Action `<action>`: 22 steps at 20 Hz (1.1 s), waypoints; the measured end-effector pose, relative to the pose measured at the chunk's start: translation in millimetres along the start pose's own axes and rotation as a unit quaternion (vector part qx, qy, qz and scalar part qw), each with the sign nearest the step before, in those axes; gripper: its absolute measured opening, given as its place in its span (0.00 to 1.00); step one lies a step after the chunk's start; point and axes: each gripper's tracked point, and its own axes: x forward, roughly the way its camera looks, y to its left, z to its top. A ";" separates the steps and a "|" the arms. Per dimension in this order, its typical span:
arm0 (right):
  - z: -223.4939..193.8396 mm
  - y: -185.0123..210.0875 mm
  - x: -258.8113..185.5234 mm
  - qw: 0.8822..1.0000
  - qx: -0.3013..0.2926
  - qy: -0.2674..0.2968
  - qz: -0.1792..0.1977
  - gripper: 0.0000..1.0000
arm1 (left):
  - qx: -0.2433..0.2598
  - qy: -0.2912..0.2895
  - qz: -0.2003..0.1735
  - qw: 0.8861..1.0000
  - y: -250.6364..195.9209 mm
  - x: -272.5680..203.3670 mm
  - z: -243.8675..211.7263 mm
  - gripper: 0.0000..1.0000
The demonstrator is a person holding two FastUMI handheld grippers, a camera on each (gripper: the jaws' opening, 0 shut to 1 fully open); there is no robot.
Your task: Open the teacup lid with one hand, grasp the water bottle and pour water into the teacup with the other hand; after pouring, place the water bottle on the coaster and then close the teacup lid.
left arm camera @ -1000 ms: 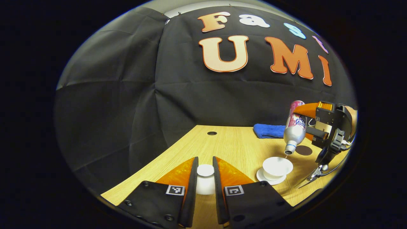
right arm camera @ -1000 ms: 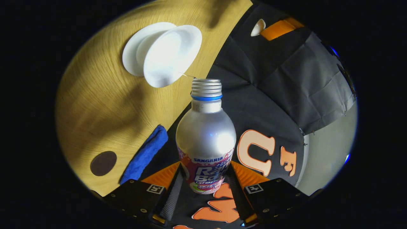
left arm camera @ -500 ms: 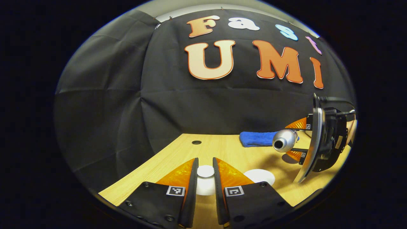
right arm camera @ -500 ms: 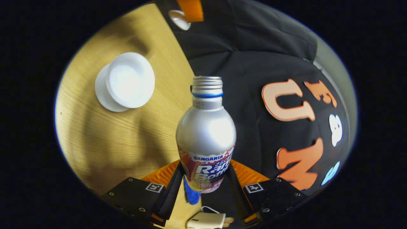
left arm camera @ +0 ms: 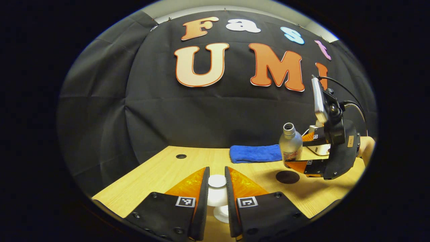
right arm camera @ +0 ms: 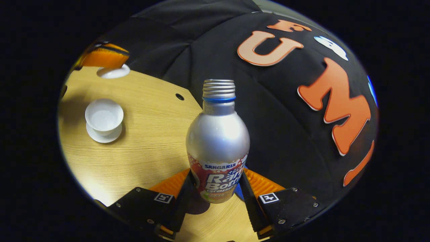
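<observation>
Now tipped back upright, the water bottle [right arm camera: 217, 141], squeezed by the right gripper [right arm camera: 215, 196], hangs just above the coaster [left arm camera: 287, 176], ready to land, while the left gripper [left arm camera: 217, 188] pinches the teacup lid [left arm camera: 217, 181] clear.

In the left gripper view we look low and level across the worktop [left arm camera: 161, 171] toward the back wall. In the right gripper view we look down from higher, tilted. Both views share the water bottle [left arm camera: 290, 144] [right arm camera: 217, 141], close at centre in the latter.

The silver metal water bottle [right arm camera: 217, 141] hides most of the blue folded cloth [right arm camera: 239, 192] — its base sits behind the black-and-orange fingers [right arm camera: 250, 198].
</observation>
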 end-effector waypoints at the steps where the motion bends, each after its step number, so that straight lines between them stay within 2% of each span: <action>1: -2.2 6.0 3.8 1.000 0.028 0.000 0.006 0.78 | 0.000 0.005 -0.003 1.000 -4.3 3.2 -4.5 0.31; 2: -4.3 11.3 10.4 0.998 0.055 0.000 0.013 0.78 | 0.000 0.010 -0.006 1.000 -7.9 5.2 -10.1 0.34; 3: -5.3 16.8 14.0 0.996 0.081 -0.002 0.021 0.78 | 0.000 0.016 -0.008 1.000 -10.1 7.3 -15.3 0.29; 4: -8.2 19.5 16.1 0.994 0.105 -0.003 0.025 0.78 | 0.000 0.020 -0.009 1.000 -12.6 7.9 -19.2 0.31; 8: -17.4 32.4 21.3 0.984 0.175 0.013 0.031 0.78 | 0.001 0.028 -0.011 1.000 -18.4 9.6 -26.9 0.31; 11: -15.8 49.9 22.4 0.969 0.240 0.019 0.061 0.78 | 0.002 0.038 -0.011 0.999 -19.3 10.4 -35.6 0.31; 14: -17.9 50.9 21.0 0.955 0.287 0.021 0.068 0.78 | 0.002 0.052 -0.011 0.999 -21.3 11.8 -48.3 0.31; 17: -22.6 56.0 20.8 0.948 0.311 0.026 0.070 0.78 | 0.003 0.058 -0.010 0.998 -21.2 13.8 -55.2 0.31; 19: -21.2 53.6 23.0 0.947 0.313 0.023 0.065 0.75 | 0.005 0.066 -0.008 0.998 -22.1 16.2 -63.2 0.31; 20: -22.2 53.6 22.7 0.948 0.313 0.023 0.062 0.78 | 0.006 0.072 -0.007 0.997 -22.5 16.4 -66.9 0.31; 21: -24.0 52.7 22.4 0.949 0.310 0.025 0.060 0.75 | 0.006 0.077 -0.007 0.997 -23.3 16.4 -70.0 0.31; 22: -25.1 52.6 23.0 0.950 0.306 0.025 0.058 0.79 | 0.008 0.072 -0.007 0.997 -22.7 16.1 -66.9 0.31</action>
